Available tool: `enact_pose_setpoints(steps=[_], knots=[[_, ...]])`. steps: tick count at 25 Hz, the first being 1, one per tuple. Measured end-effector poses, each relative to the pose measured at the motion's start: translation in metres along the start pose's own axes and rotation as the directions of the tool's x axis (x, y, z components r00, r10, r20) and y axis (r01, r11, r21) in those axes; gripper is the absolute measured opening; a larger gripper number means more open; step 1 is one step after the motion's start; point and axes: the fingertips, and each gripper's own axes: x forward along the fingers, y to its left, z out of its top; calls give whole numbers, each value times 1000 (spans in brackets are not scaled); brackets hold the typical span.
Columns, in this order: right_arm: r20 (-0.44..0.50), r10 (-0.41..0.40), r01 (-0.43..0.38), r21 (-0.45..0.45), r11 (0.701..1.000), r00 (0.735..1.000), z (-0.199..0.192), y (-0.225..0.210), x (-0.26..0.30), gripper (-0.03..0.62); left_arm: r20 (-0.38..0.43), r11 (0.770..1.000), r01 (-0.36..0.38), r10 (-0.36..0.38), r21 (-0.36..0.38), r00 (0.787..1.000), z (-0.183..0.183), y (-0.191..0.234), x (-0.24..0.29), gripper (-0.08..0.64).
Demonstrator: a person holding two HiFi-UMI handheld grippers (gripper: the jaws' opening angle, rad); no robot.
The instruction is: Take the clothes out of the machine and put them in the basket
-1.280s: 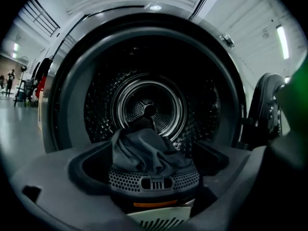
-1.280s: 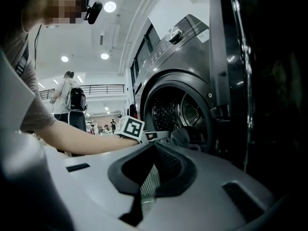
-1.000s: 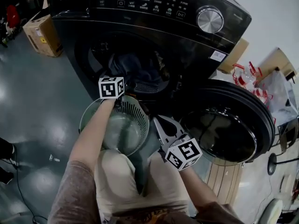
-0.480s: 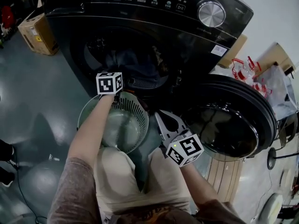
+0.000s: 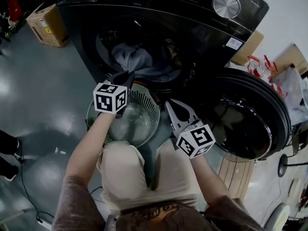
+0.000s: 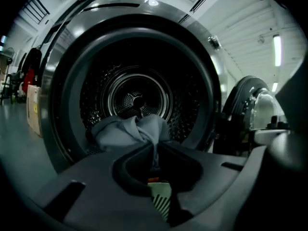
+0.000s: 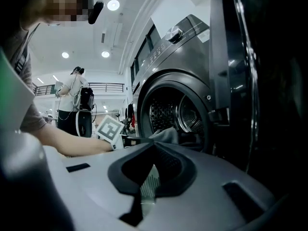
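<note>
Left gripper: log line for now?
left gripper: jaws just closing, shut on grey garment | garment: at drum mouth | right gripper: shut, empty

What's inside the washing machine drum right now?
A grey garment lies at the mouth of the drum, pinched in the left gripper. It hides the drum floor behind it.

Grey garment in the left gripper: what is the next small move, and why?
Probably draw the left gripper back and lower it over the basket. Its fingers have just been closing and now pinch the grey garment, which lies in the mouth of the drum; the basket stands just below the opening.
</note>
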Motion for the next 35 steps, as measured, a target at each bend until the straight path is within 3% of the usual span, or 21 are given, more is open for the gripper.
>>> enact_pose_setpoints(steps=[7,10,14,20,22,24,26,35], knots=[[-3,14,-13,17,1000,1000,-4,-2,4,-3,-4,992,97,-97,83,995,-3,-55,-71,34],[-9,27,-27,23,999,1000,-8,0,5,-3,-8,990,94,-94,103,996,-7,-61,-101,34],[-12,46,-46,25,999,999,-11,4,9,-3,-19,993,112,-111,27,994,-12,-65,-135,34],[-9,67,-66,18,998,998,-9,11,13,-3,-57,995,64,-60,74,997,-21,-64,-146,46],[-4,65,-64,18,998,998,-7,11,11,-3,-42,996,14,-10,93,999,-18,-57,-144,123],[-1,59,-59,19,998,998,-6,9,9,-3,-2,994,-25,25,108,1000,-9,-51,-141,263],[2,51,-51,19,999,999,-5,7,7,-3,25,992,-30,27,121,999,0,-49,-133,328],[11,26,-26,10,1000,1000,-2,4,-5,-3,-53,991,38,-31,127,998,-10,-38,-26,451]])
